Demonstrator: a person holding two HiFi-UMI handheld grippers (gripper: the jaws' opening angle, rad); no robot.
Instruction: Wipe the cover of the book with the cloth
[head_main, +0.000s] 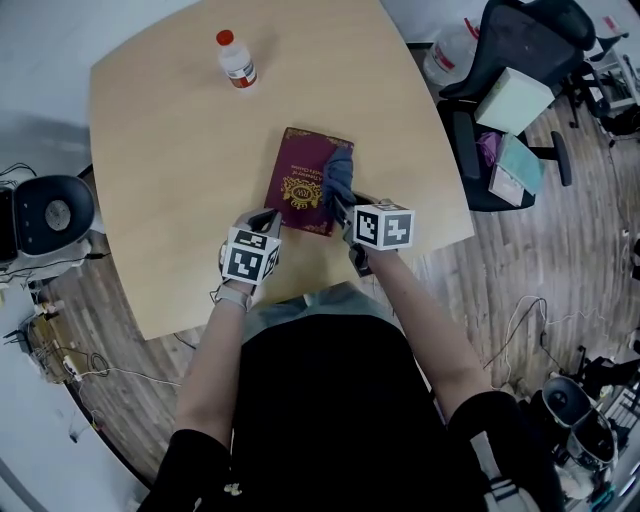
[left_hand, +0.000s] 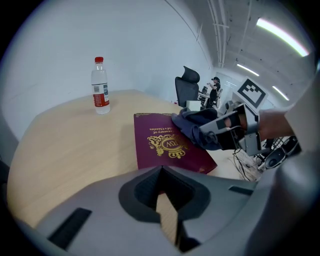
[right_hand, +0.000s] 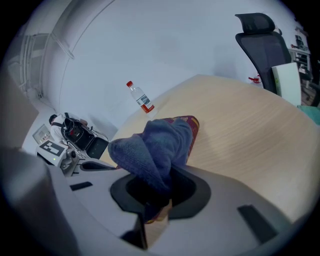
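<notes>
Head view: book (head_main: 303, 180) lies flat, cover up, close to the near edge of the table (head_main: 170, 150). Your right gripper (head_main: 345, 207) pinches the cloth (head_main: 338, 177), which sits bunched on the cover's right side. Your left gripper (head_main: 268, 216) is at the book's near-left corner; contact unclear from here. Left gripper view: its jaws are pressed together with nothing between them, tips just at the book's near edge. The gold emblem is bare, with the cloth beside it on the right. Right gripper view: 2 jaws clamped on a fold of cloth, the rest draped forward over the cover. Bottle (head_main: 237, 60) stands well apart at the far side. My read: wipe is under way, cloth on 1 strip at the right, centre and left not yet under it. No view shows which areas are already clean.
</notes>
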